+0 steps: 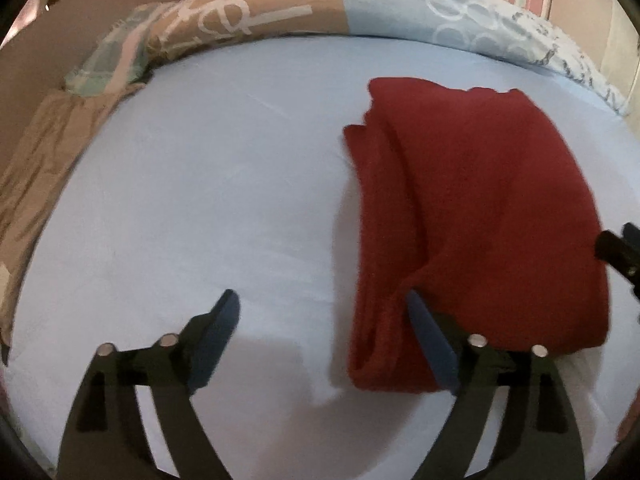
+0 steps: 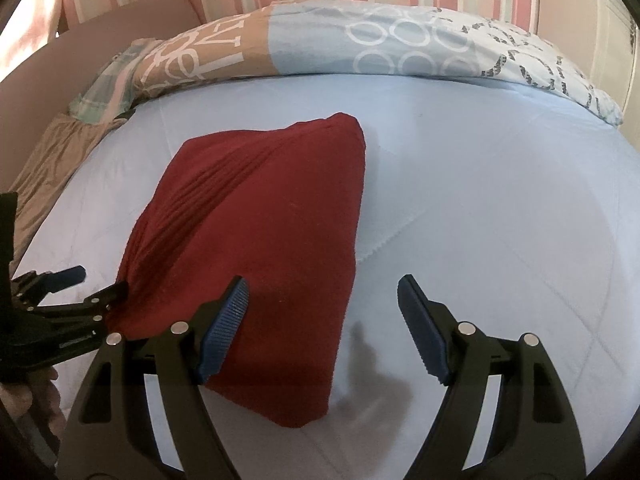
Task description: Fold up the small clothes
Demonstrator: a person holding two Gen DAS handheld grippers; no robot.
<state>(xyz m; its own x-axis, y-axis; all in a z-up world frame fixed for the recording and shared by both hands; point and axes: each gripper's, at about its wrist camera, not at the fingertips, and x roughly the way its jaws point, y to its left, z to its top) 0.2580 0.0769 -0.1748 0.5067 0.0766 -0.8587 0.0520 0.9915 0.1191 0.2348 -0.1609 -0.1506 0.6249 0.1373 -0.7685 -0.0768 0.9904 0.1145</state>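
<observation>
Left tongs [image 1: 322,312] released, straddling red garment's [image 1: 480,216] near edge | right tongs [image 2: 322,300] released over it

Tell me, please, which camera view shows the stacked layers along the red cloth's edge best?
The left wrist view: the red cloth shows its layered folds along its left edge. The right wrist view shows mostly its flat top, with those layers out of sight.

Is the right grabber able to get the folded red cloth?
Probably yes: the right gripper is open, one finger already over the folded red knitted cloth, with nothing between them on the pale blue bedsheet.
</observation>
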